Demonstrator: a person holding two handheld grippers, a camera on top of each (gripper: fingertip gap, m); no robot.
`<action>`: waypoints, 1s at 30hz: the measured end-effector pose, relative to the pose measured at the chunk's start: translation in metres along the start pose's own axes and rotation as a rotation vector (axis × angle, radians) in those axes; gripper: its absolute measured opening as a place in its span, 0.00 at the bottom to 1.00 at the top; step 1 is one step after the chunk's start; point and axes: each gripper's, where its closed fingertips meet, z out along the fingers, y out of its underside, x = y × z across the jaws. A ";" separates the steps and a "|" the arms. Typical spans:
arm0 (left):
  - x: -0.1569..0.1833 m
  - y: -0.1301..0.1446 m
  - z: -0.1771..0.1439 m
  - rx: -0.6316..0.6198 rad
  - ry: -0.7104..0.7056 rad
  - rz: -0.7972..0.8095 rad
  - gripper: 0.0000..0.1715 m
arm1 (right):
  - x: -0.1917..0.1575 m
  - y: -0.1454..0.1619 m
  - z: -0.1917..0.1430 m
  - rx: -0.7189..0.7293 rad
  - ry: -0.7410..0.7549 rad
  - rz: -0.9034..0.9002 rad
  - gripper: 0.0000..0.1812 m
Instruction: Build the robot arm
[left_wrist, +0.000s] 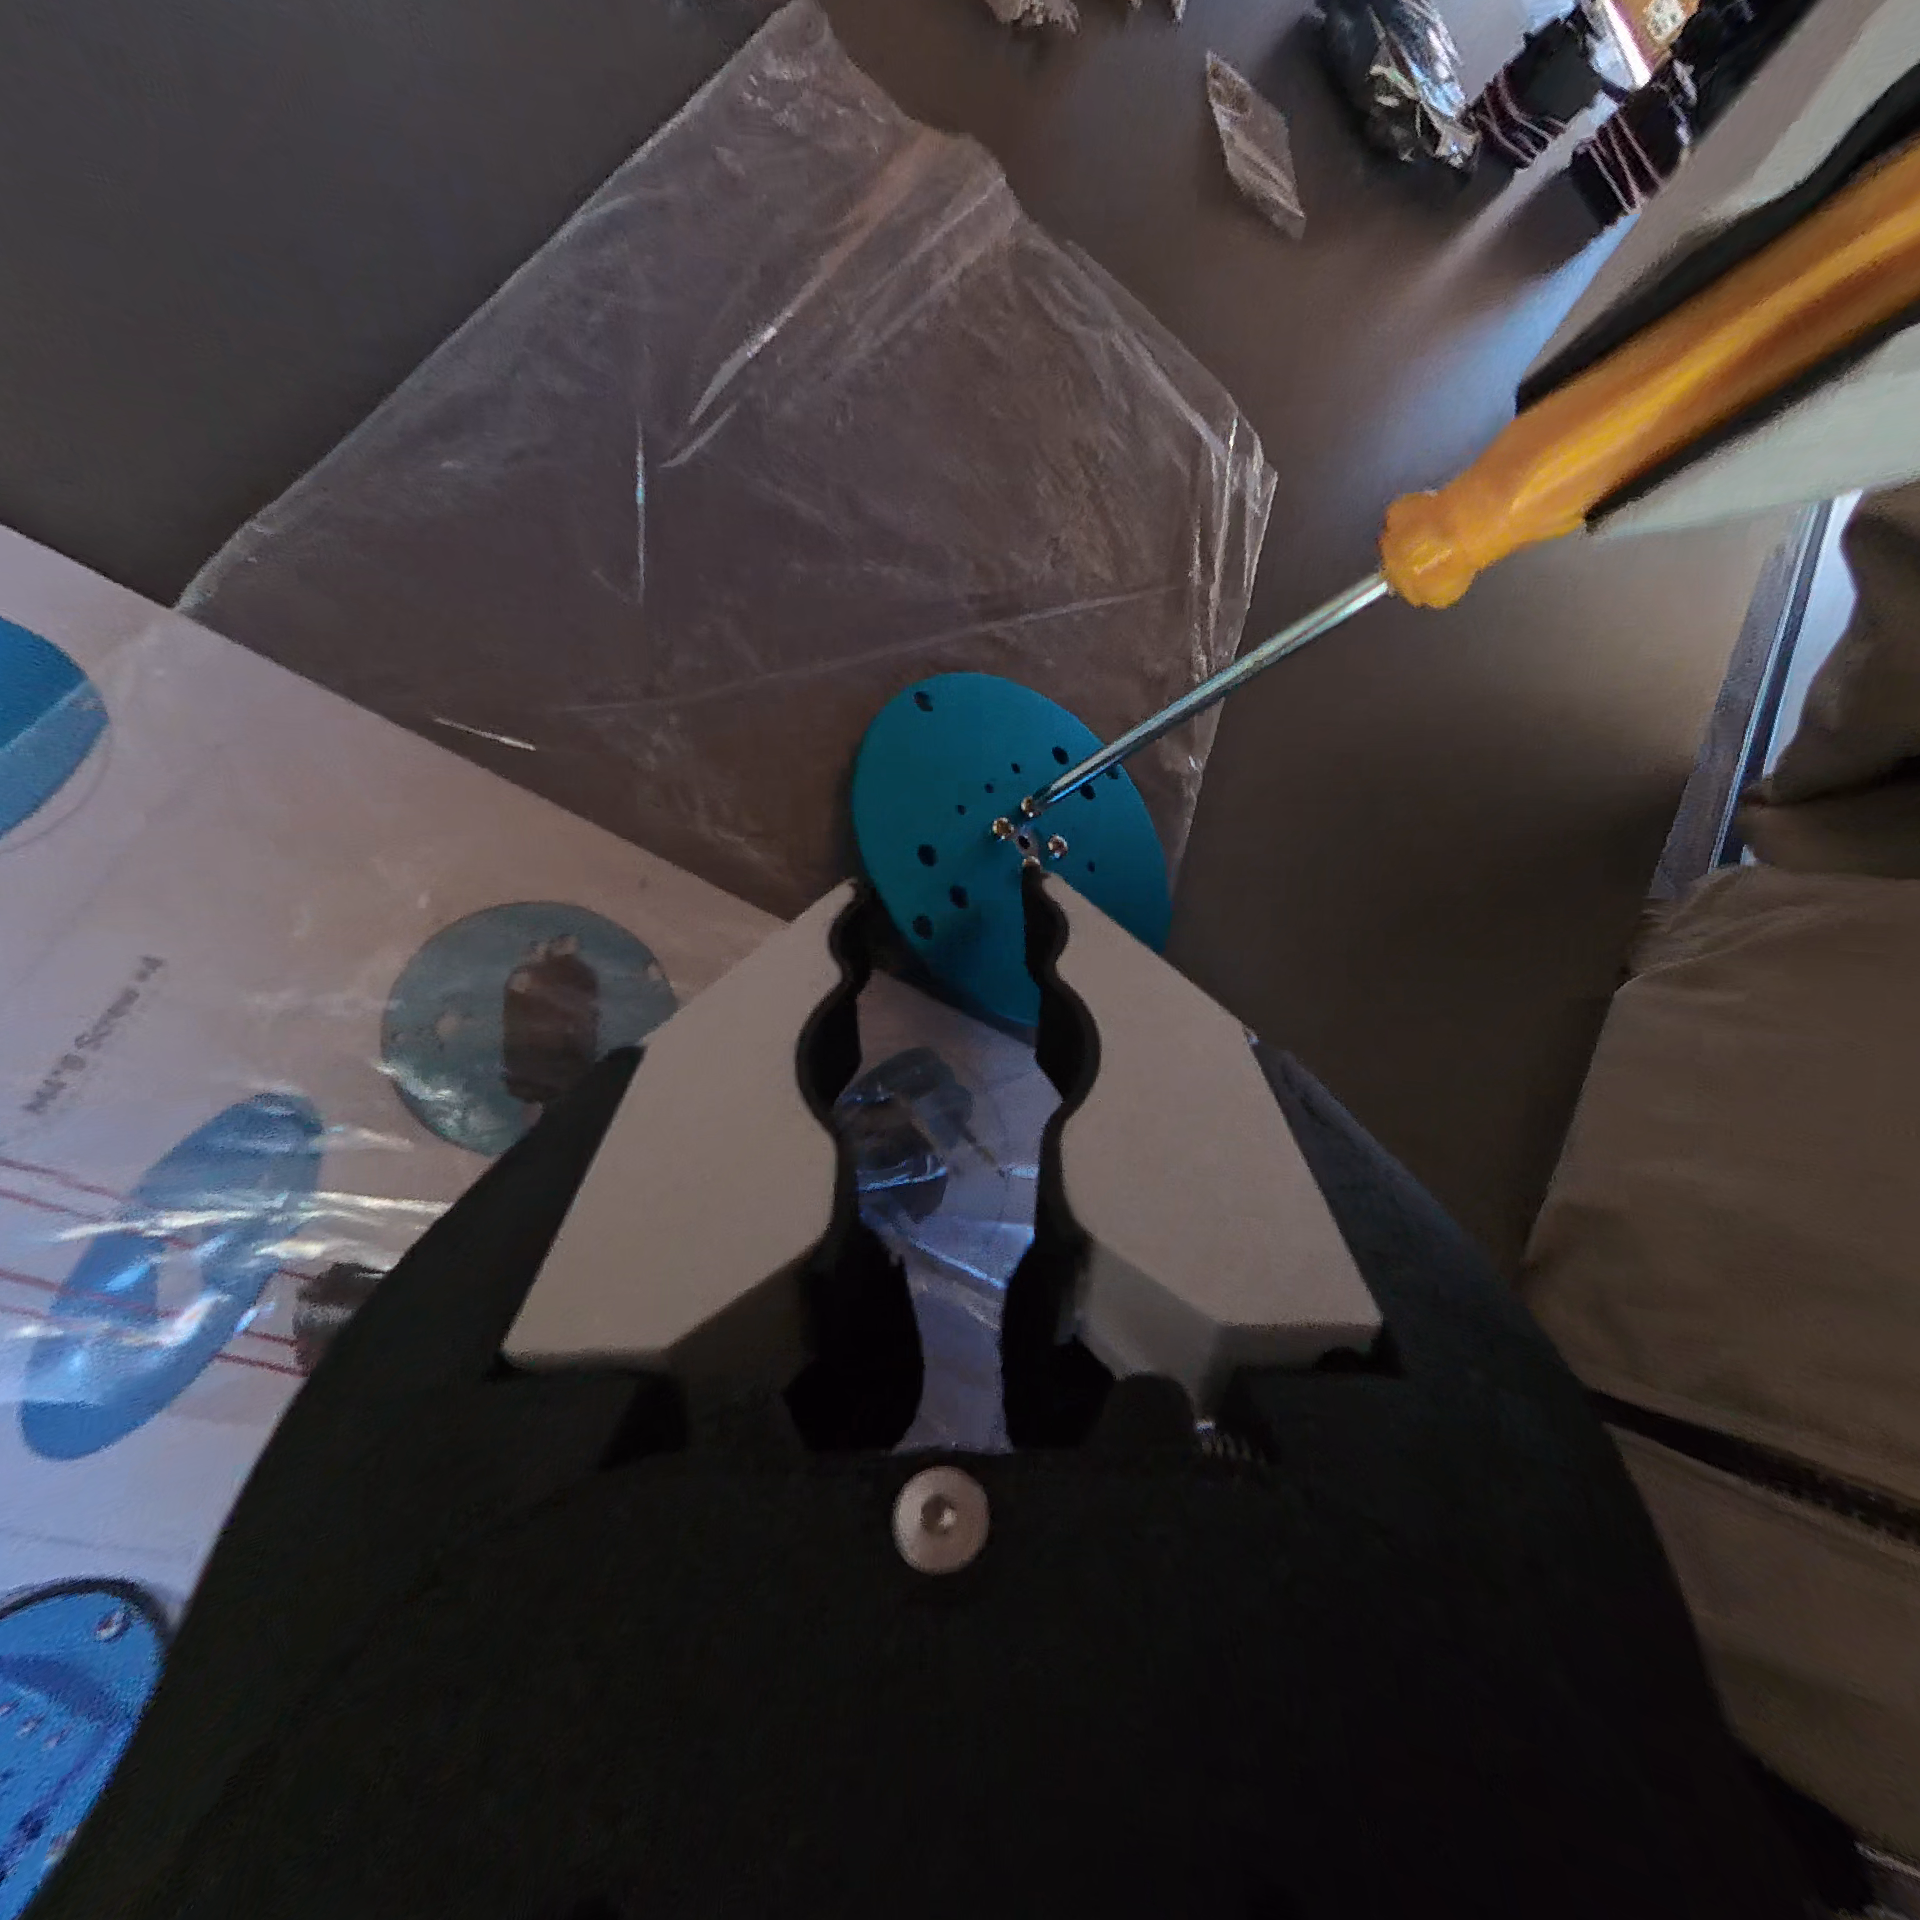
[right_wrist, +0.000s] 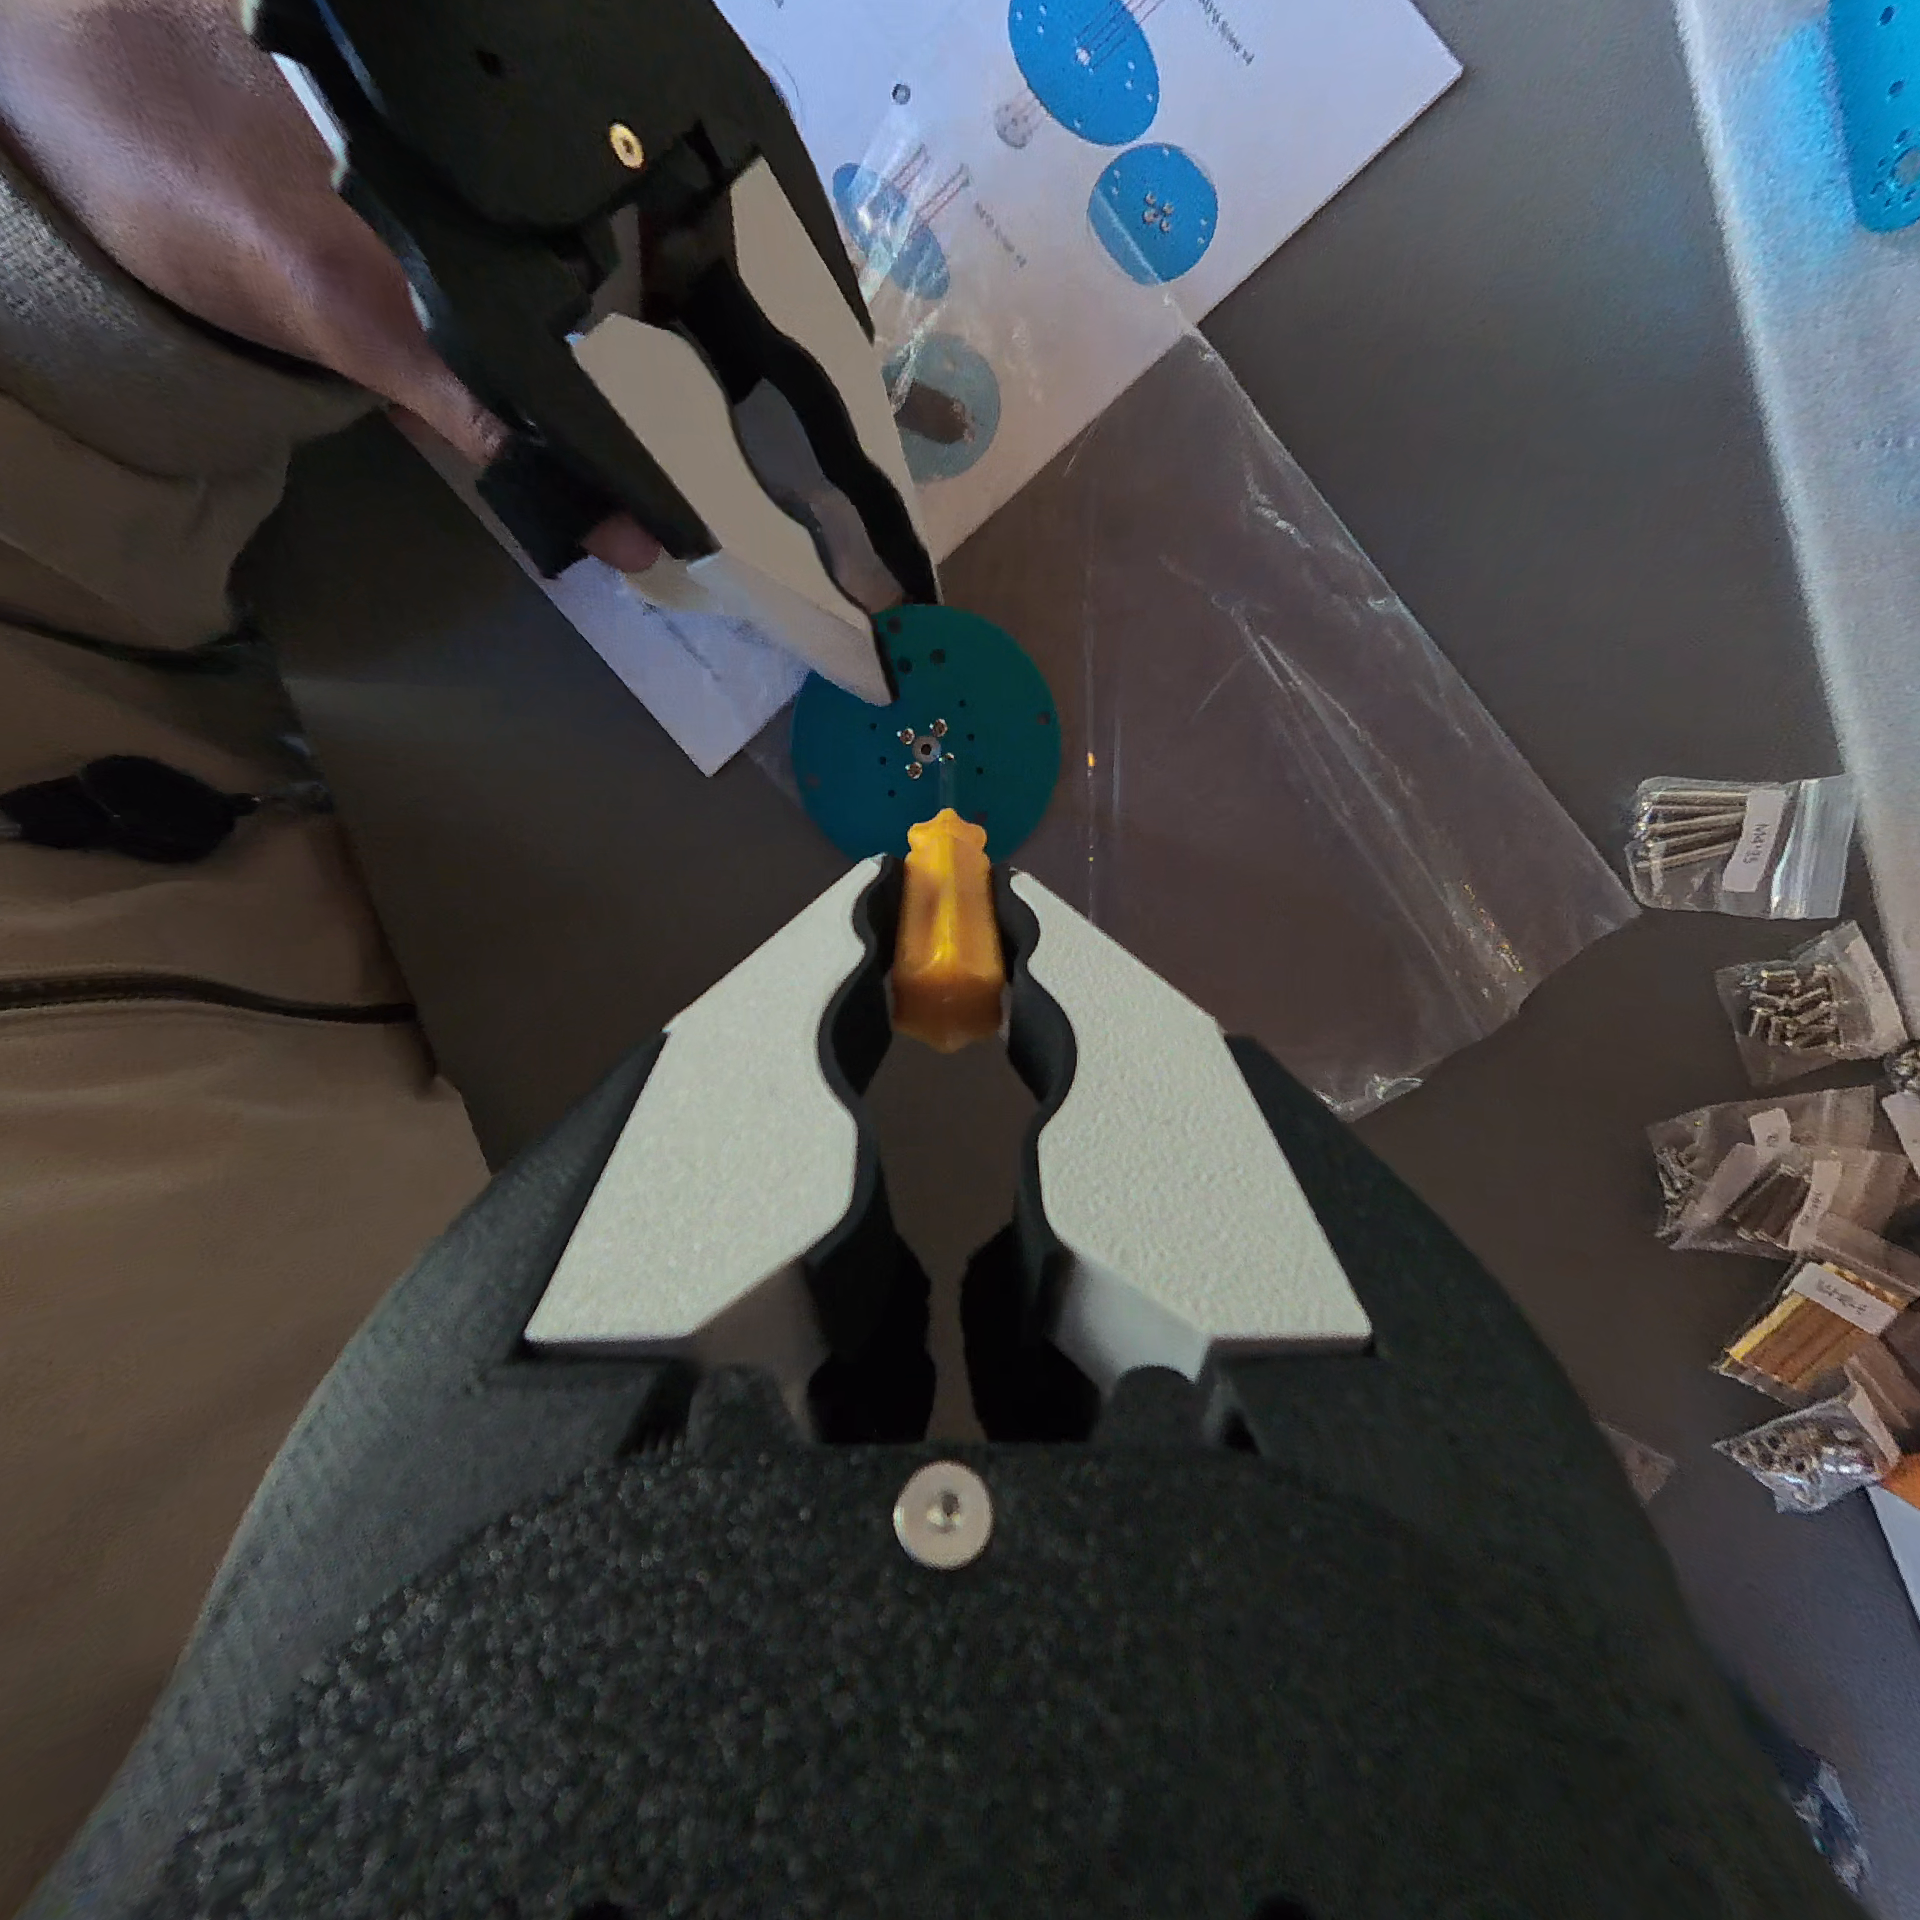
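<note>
While clamping the orange screwdriver (right_wrist: 943, 961) in the right gripper (right_wrist: 940, 868), sets its tip on one of four centre screws (left_wrist: 1029, 805); teal disc (left_wrist: 966, 758) mid-table, overlapping the clear plastic bag (left_wrist: 779, 416); left gripper (left_wrist: 940, 878) at its near rim, jaws slightly apart, grip unclear.

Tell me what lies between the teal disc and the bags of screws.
In the right wrist view, a clear plastic bag on the grey table lies between the teal disc and the bags of screws.

Teal disc (right_wrist: 940, 675) dotted with dark holes; amber-handled screwdriver (right_wrist: 945, 935); clear plastic bag (left_wrist: 748, 436).
</note>
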 end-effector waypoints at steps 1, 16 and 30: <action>-0.001 -0.001 0.001 -0.009 -0.009 -0.007 0.14 | 0.001 0.000 0.000 0.019 0.003 -0.003 0.09; 0.018 -0.044 0.007 0.014 -0.046 0.056 0.02 | 0.008 0.040 -0.023 0.383 0.296 -0.559 0.09; 0.036 -0.064 0.012 0.093 -0.251 0.387 0.02 | 0.030 0.053 -0.031 0.774 0.252 -0.508 0.09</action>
